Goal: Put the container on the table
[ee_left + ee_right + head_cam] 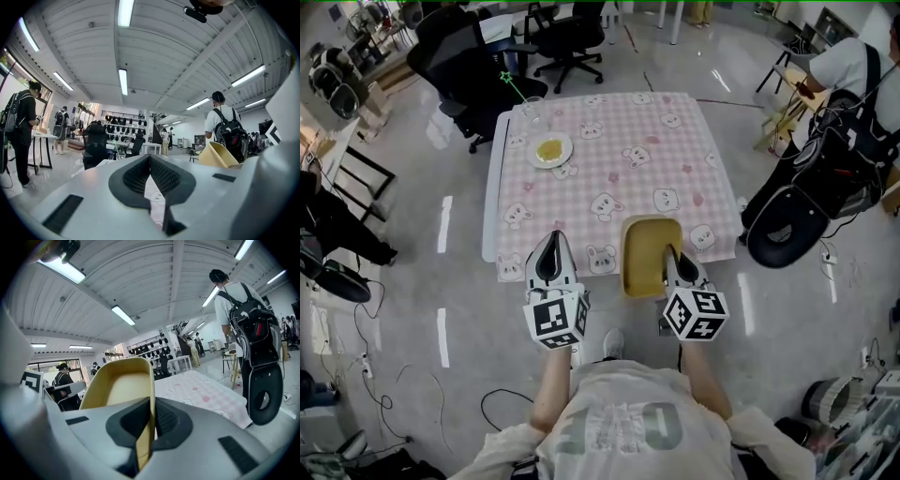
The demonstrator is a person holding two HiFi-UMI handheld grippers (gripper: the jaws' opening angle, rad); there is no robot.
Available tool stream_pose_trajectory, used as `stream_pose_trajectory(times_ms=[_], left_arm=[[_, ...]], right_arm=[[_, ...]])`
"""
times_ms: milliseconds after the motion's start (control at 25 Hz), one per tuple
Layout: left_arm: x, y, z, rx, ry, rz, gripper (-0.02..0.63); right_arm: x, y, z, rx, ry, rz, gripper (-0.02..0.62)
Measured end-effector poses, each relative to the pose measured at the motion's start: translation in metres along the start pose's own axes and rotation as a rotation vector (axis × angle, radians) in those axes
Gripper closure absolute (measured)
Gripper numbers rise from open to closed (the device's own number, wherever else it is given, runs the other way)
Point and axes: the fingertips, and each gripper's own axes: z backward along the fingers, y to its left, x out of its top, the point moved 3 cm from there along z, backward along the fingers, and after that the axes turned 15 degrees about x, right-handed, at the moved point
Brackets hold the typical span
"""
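Both pairs of jaws are closed: the right gripper point(672, 253) clamps the near rim of the yellow container point(647, 242), which juts over the near edge of the pink-checked table point(675, 159), while the left gripper point(551, 236), beside it, pinches together on nothing.

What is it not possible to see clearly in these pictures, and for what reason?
- Head view: whether the container rests on the table or hangs above it; its own body hides the underside.
- Head view: what food lies on the plate; too small.
- Head view: what the glass holds; too small.
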Motion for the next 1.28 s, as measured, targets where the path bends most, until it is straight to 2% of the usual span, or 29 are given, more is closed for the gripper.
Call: stream_pose_trajectory(times_ms=[200,400,560,960,1280], left_arm=[[-0.004,0.006,-0.012,0.011,0.015,-0.017,0.578],[-0.013,-0.002,-0.015,0.022,0.045,-0.025,0.578],[-0.004,-0.012,-0.027,0.048,0.01,-0.031,0.578],[0.007,-0.029,-0.032,0.062,-0.025,-0.038,0.578],[0.001,-0.032,-0.043,0.07,0.007,-0.032,0.578]], right_arm=[[-0.003,-0.002,-0.023,0.001,0.012,-0.023,0.565],[0.004,-0.002,-0.029,-0.027,0.035,0.069,0.565],[0.023,-0.014,-0.037,-0.014,0.006,0.113,0.565],[0.037,-0.03,-0.03,-0.002,-0.014,0.111,0.565],[0.04,-0.034,-0.032,0.011,-0.003,0.119,0.565]])
